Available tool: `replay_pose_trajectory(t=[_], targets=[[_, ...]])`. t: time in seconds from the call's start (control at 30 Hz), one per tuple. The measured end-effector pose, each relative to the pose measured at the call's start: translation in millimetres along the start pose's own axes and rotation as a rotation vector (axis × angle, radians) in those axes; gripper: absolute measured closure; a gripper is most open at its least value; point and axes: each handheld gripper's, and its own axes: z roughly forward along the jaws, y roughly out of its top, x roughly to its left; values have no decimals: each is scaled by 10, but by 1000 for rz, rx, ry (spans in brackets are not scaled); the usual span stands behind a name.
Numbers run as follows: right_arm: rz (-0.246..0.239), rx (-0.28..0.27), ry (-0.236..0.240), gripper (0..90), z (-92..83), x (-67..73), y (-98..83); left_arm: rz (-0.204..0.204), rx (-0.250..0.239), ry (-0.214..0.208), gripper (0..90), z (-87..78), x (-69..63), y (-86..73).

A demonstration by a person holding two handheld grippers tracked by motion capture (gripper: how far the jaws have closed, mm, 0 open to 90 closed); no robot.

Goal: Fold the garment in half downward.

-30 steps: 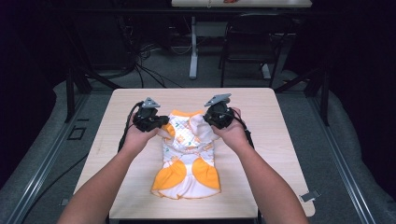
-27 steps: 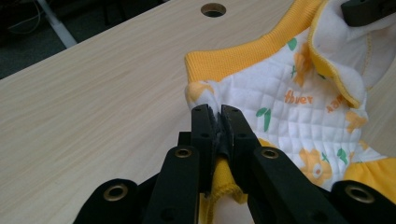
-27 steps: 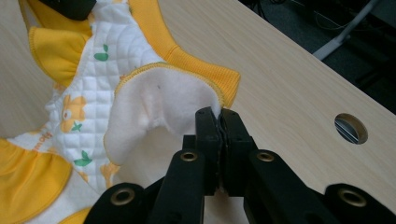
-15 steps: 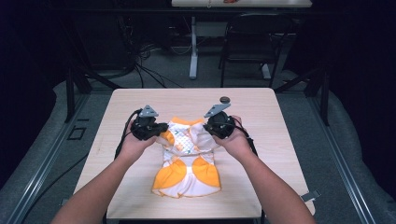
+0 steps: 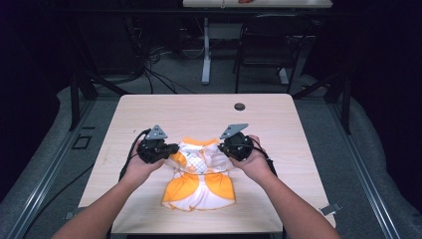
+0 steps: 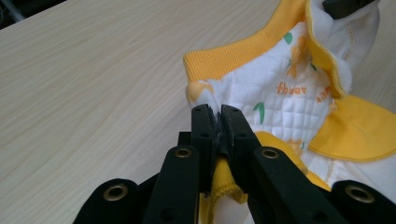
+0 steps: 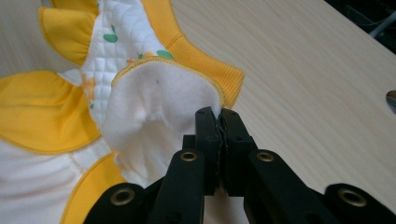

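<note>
High view, hand-held grippers [image 5: 175, 149] [image 5: 222, 148] clamping garment [image 5: 199, 179]

The garment [image 5: 199, 174] at lower centre of the high view is soft matt cloth: white quilted fabric stitched in a small diamond grid, printed with orange and green motifs, with plain yellow panels and a ribbed yellow knit band [image 6: 233, 53] along its edge. Its inner face [image 7: 159, 98], seen at the centre of the right gripper view, looks fleecy and slightly fuzzy. The tabletop [image 5: 189, 107] is pale wood-grain laminate, smooth with a faint sheen. The left tongs [image 6: 217, 114] and right tongs [image 7: 215, 116] look like matt black plastic with brass-coloured metal eyelets. Each gripper carries a dull grey plate [image 5: 157, 132], seemingly metal.
</note>
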Motion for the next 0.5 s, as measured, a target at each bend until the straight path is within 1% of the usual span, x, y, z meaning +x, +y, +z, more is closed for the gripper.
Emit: replay_pose_trajectory(t=[0.07, 0.13, 0.17, 0.2, 0.23, 0.27, 0.33, 0.4, 0.43, 0.47, 0.5], targets=[[5, -4, 8, 871, 5, 16, -19, -3, -1, -5, 846, 0, -5, -18], [-5, 6, 16, 871, 13, 51, -58, -11, -3, -14, 846, 1, -20, -62], [-11, 7, 19, 871, 12, 71, -79, -11, -3, -22, 846, 2, -41, -108], [-11, 7, 19, 871, 12, 71, -79, -11, -3, -22, 846, 2, -41, -108], [4, -6, 28, 871, 6, 87, -105, -11, -4, -29, 846, 3, -65, -156], [7, -2, 28, 871, 7, 99, -122, -11, -4, -29, 846, 3, -65, -156], [-1, 3, 38, 870, 9, 128, -164, -21, -5, -47, 845, -4, -100, -225], [3, 2, 43, 870, 10, 147, -187, -21, -3, -55, 845, -4, -107, -251], [5, 2, 48, 870, 10, 166, -210, -23, -1, -67, 845, -1, -126, -292], [11, -1, 52, 869, 10, 214, -263, -23, 0, -74, 843, -2, -138, -312], [11, -5, 61, 868, 12, 226, -282, -28, -2, -88, 843, -8, -164, -357]])
